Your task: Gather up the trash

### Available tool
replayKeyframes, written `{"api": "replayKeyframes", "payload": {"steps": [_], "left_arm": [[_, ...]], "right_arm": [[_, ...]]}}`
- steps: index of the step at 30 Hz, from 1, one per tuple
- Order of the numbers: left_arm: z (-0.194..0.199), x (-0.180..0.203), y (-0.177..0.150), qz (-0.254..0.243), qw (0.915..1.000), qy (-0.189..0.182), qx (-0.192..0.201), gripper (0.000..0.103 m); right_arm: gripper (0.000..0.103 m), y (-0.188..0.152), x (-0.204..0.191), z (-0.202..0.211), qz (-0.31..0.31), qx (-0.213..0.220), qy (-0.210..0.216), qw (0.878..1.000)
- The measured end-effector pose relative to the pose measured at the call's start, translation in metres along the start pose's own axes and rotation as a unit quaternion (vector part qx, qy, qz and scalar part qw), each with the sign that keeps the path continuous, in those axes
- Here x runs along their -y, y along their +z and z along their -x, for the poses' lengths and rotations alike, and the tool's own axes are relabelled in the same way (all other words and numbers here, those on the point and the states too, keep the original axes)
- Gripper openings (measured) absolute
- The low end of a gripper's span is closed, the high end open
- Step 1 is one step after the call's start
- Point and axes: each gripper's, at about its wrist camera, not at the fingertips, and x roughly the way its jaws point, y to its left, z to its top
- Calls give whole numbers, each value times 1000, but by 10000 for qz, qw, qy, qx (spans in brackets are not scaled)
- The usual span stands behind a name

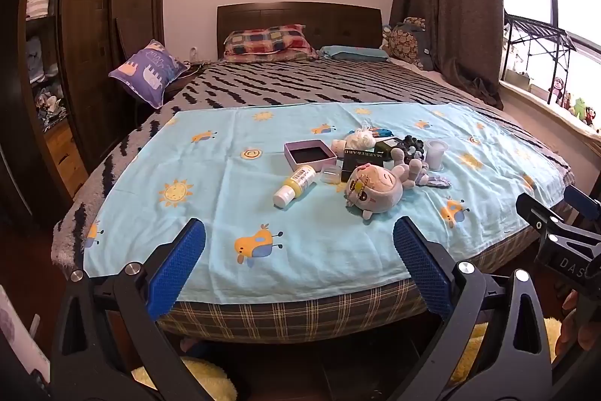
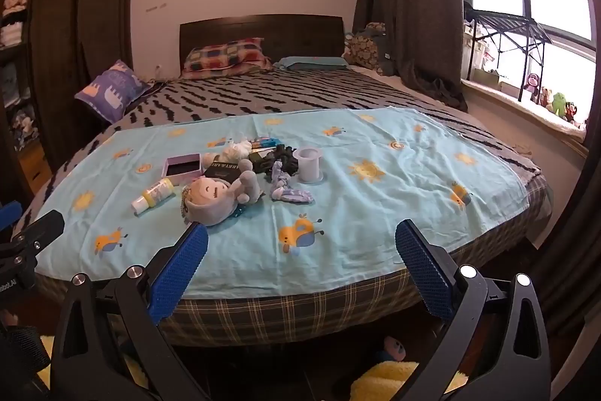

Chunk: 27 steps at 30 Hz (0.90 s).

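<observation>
Fingers of both grippers stand spread wide with nothing between them: the left gripper [image 1: 299, 262] and the right gripper [image 2: 301, 264] each hang off the foot edge of the bed [image 1: 293, 322], blue pads facing inward, touching nothing. Beyond them a light blue cloth [image 1: 210, 209] printed with suns and birds covers the foot end of the bed, reaching its near edge. On the cloth, towards its middle and well apart from either gripper, lies a cluster of small things. Nearest the foot edge is a grey plush doll [image 2: 218, 198] on its back. Just beside it, on the left, a yellow bottle [image 1: 295, 185] with a white cap lies on its side, and behind that sits an open pink box [image 1: 310, 155] with a dark inside. A small clear cup [image 1: 330, 174] stands between bottle and doll. A dark box [image 1: 362, 158] with pale lettering sits against the doll's far side. Further right a translucent white cup [image 2: 308, 164] stands upright, with a crumpled purple-and-white fabric piece [image 2: 287, 188] near its base and a black bundle [image 2: 278, 155] beside it. A white crumpled wad [image 1: 358, 138] lies at the far edge of the cluster.
</observation>
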Motion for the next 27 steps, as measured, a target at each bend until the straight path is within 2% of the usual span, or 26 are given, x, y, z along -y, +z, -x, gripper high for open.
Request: {"api": "replayKeyframes", "payload": {"steps": [27], "left_arm": [[-2,4,0,-87,10000,17,-33,95]], "right_arm": [[100,-2,-1,-4,-24,-47,60,10000]]}}
